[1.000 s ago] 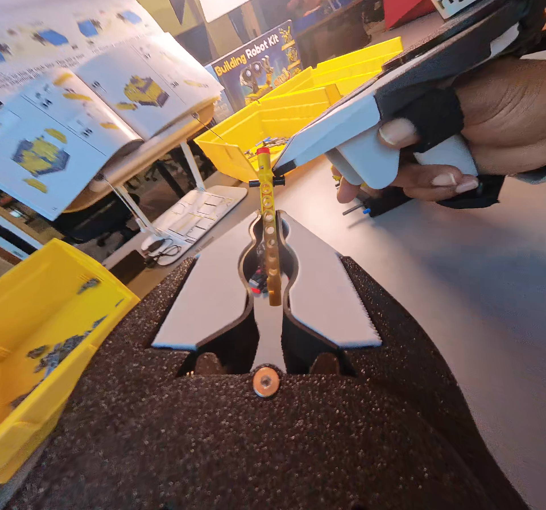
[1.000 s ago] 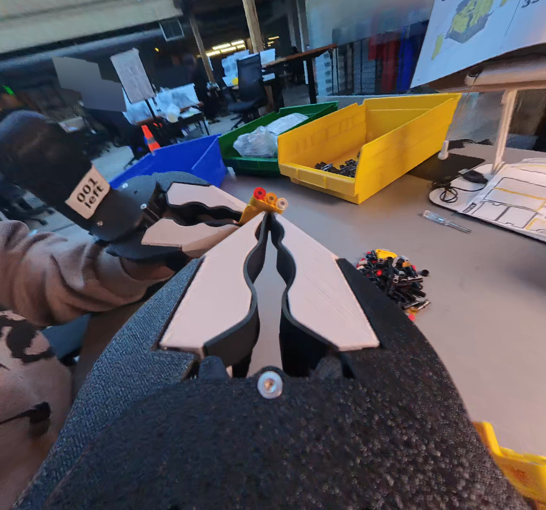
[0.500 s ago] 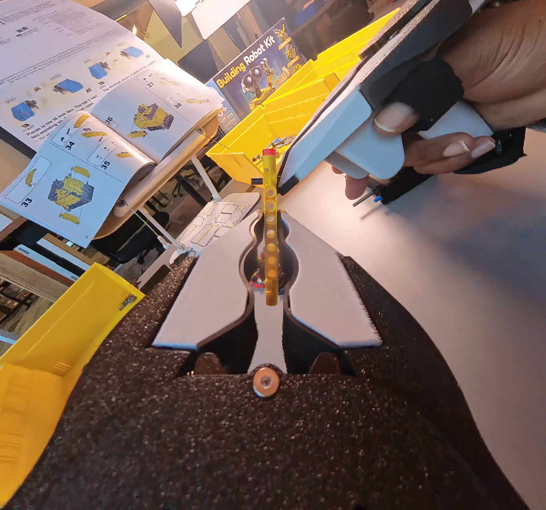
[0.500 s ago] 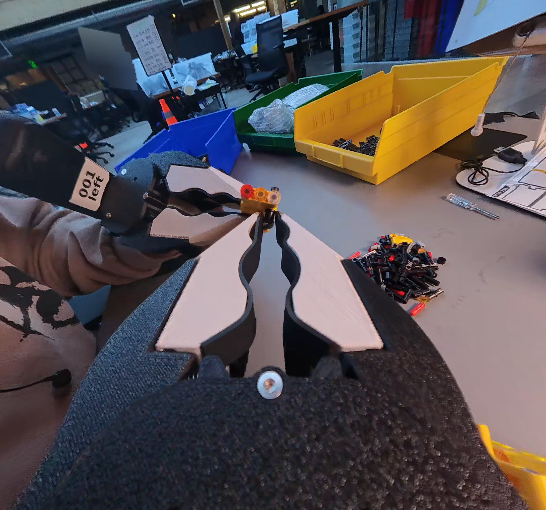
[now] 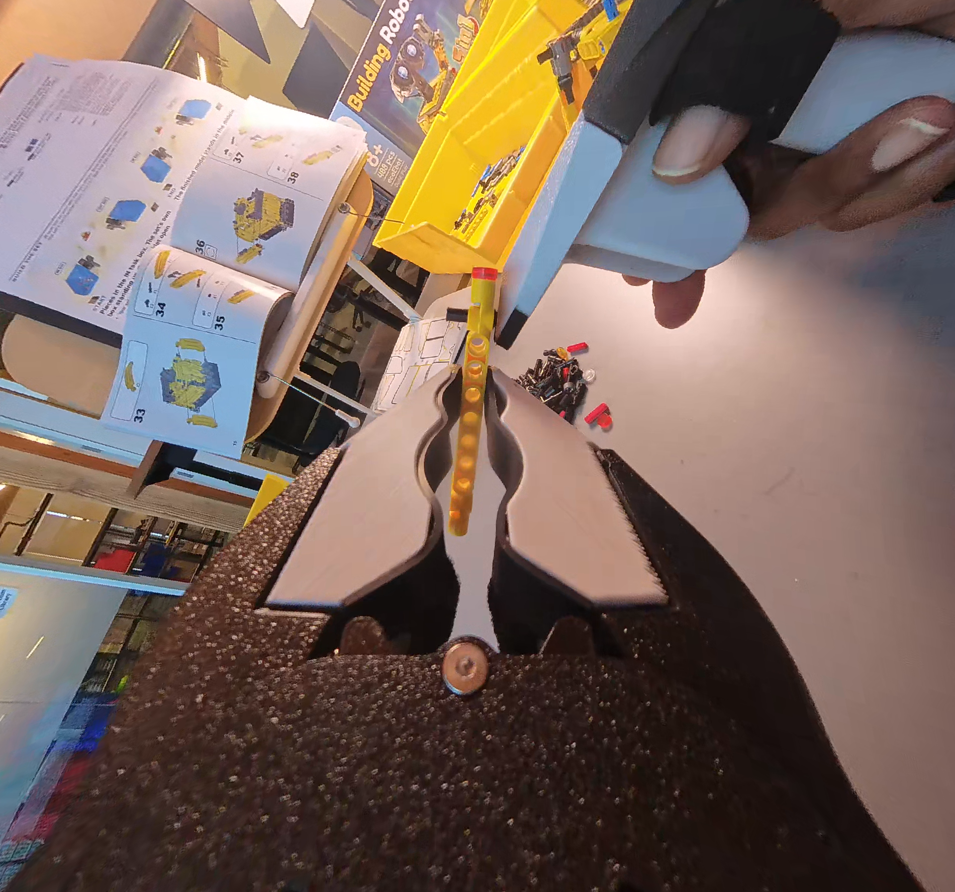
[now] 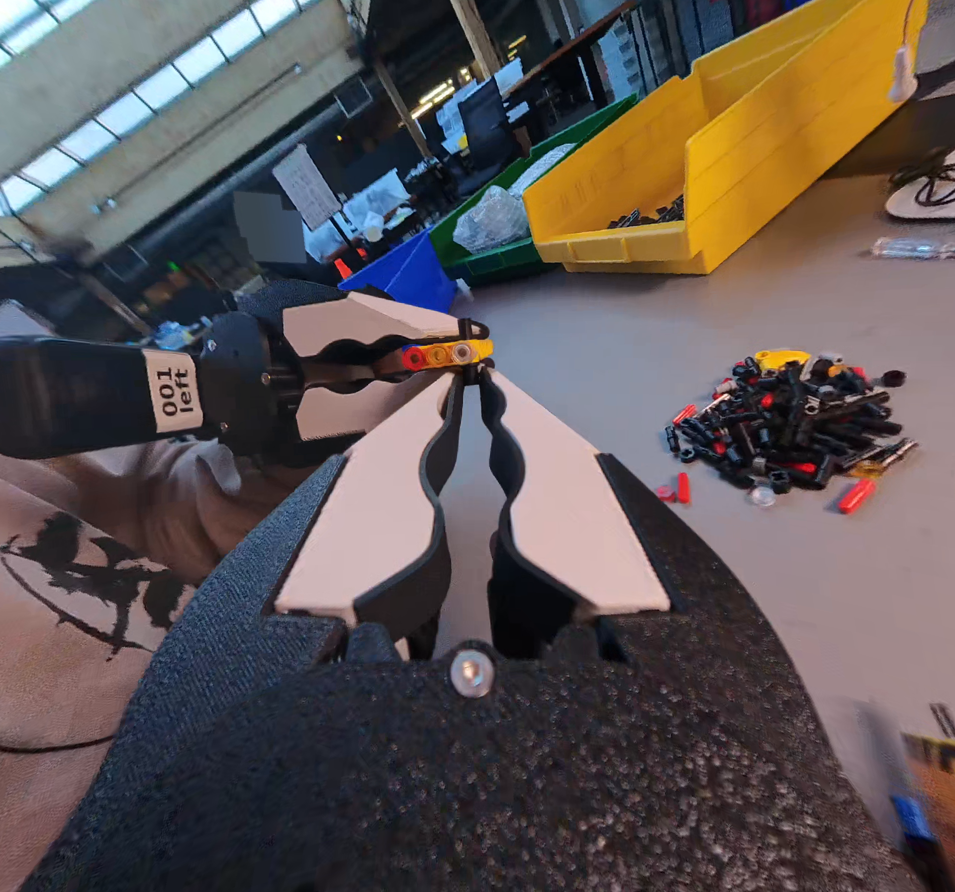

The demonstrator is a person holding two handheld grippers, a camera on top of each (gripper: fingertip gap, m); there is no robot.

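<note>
My left gripper (image 5: 473,374) is shut on a yellow perforated beam (image 5: 467,446) that runs forward between its fingers and has a red pin (image 5: 484,274) at its far end. A small black pin (image 5: 455,313) crosses the beam near that end. The right gripper (image 5: 509,330) reaches in from the upper right, held by a hand, and touches the beam there. In the right wrist view, my right gripper (image 6: 471,376) is shut on the black pin (image 6: 469,326). The pin sits in the beam's end (image 6: 447,355), which the left gripper (image 6: 460,350) holds out level from the left.
A pile of black and red pins (image 6: 790,423) lies on the grey table, also in the left wrist view (image 5: 555,387). Yellow (image 6: 723,185), green (image 6: 496,257) and blue (image 6: 413,273) bins stand behind. An open instruction booklet (image 5: 170,247) on a stand, a kit box (image 5: 413,40) and yellow bins (image 5: 491,144) are at the far side. Less than 4 cm separates the two grippers' tips.
Both grippers have rolled and shifted while staying joined at the beam's end. The beam now lies level in the right view. The pile of pins has come into the left view.
</note>
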